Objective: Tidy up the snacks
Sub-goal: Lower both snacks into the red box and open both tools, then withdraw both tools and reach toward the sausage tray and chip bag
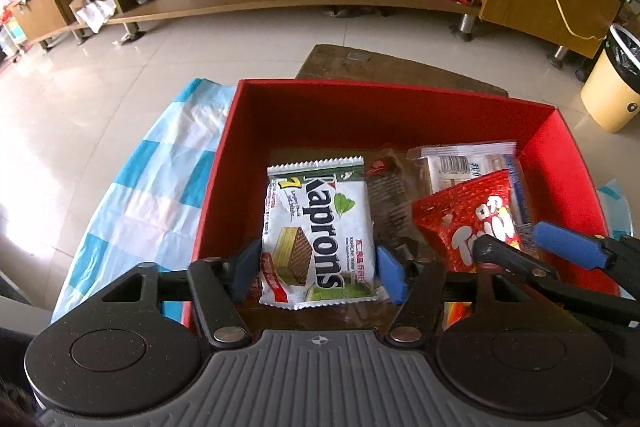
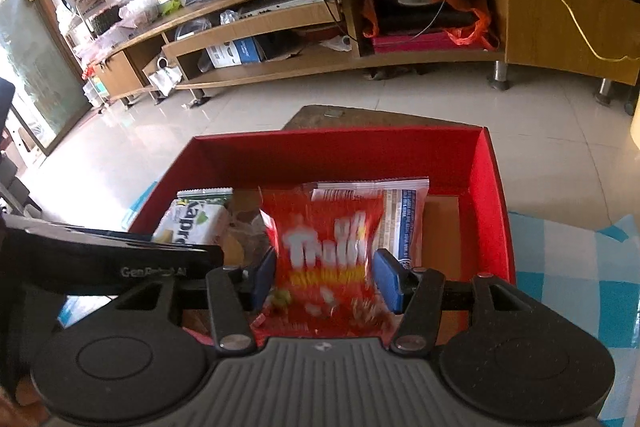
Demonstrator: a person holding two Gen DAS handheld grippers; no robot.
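A: Inside the red box (image 1: 552, 163), how many snacks lay?

B: 4. The left gripper (image 1: 316, 273) stood apart around the Kaprons pack (image 1: 316, 227); the right gripper (image 2: 326, 279) clamped the red bag (image 2: 328, 243). Both awaited release.

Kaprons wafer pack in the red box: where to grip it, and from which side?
Grip the Kaprons wafer pack across its two long side edges, near the lower end, coming from above. It lies flat and face-up in the red box, with free room on its left, so fingers can straddle it.
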